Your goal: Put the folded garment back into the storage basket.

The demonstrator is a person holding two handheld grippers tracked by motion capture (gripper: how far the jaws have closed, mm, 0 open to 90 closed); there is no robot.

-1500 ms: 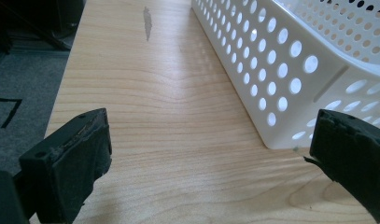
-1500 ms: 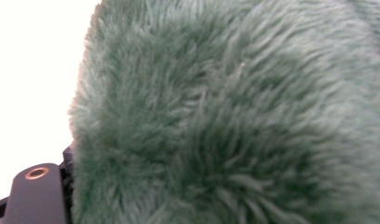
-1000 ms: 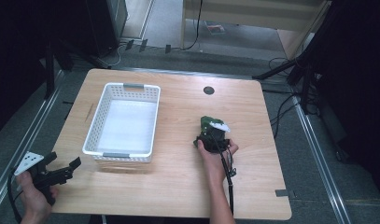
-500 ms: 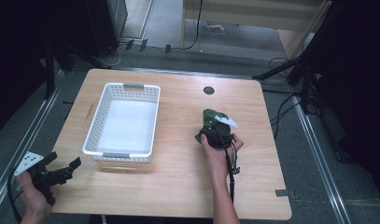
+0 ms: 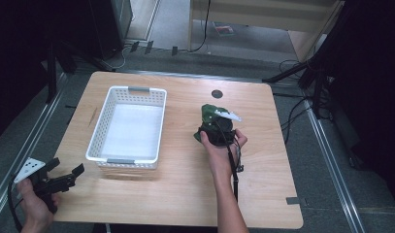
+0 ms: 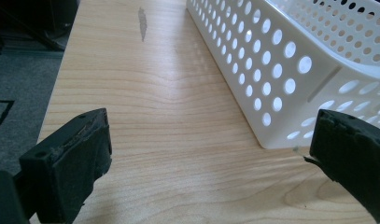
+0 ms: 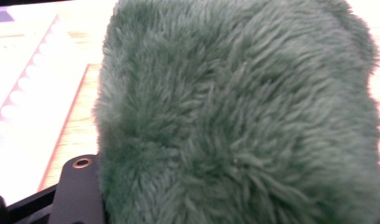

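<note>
High view: green plush toy (image 5: 208,114) clamped in the closed right tool (image 5: 215,127), above table (image 5: 263,165).

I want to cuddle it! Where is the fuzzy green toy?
In the high view, the fuzzy green toy is on the table's right half, gripped by the right gripper, right of the white basket.

white perforated basket (image 5: 128,127), wooden table (image 5: 263,194) — dark cables (image 5: 292,109)
</note>
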